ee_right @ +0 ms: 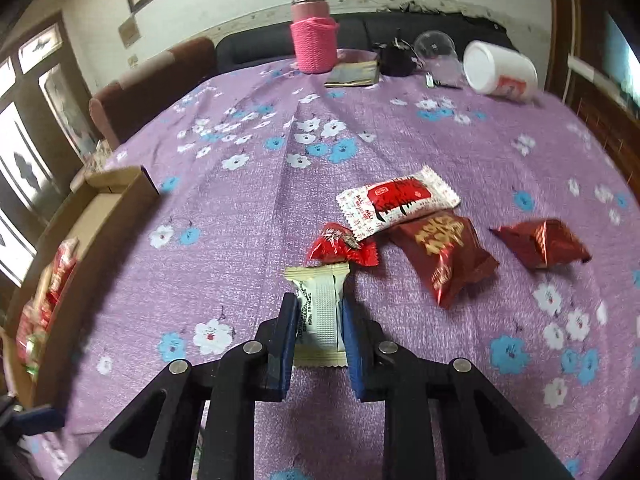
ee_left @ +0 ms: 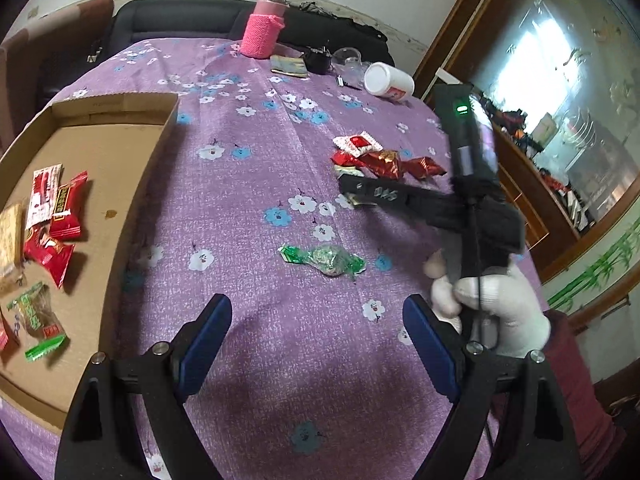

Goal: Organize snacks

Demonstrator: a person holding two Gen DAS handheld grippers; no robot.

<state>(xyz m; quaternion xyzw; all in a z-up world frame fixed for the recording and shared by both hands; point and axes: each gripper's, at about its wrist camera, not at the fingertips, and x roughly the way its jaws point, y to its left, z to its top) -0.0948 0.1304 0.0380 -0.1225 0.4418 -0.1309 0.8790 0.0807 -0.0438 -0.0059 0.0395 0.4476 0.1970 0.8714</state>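
A purple flowered tablecloth [ee_right: 248, 216] covers the whole table, with a broad bare stretch down its middle between the box on the left and the loose snacks on the right. At the far edge stand a pink-sleeved flask [ee_right: 314, 36], a tipped white cup [ee_right: 500, 70] and a clear glass [ee_right: 434, 50].

The shallow cardboard box [ee_left: 120, 152] lies at the left edge, its right wall facing the open cloth. Inside, near its left side, sit red packets [ee_left: 60, 216], a tan packet [ee_left: 10, 236] and a green-wrapped sweet [ee_left: 34, 312]; the rest of its floor is bare.

The right gripper [ee_right: 320, 316] is clamped on a cream snack packet [ee_right: 320, 312], just beside a red twist candy [ee_right: 340, 246], a white-and-red packet [ee_right: 396, 200], a dark red packet [ee_right: 448, 256] and a dark red candy [ee_right: 544, 244].

The left gripper [ee_left: 316, 340] hangs spread wide, holding nothing, near a green-wrapped candy [ee_left: 324, 260] lying alone on the cloth.
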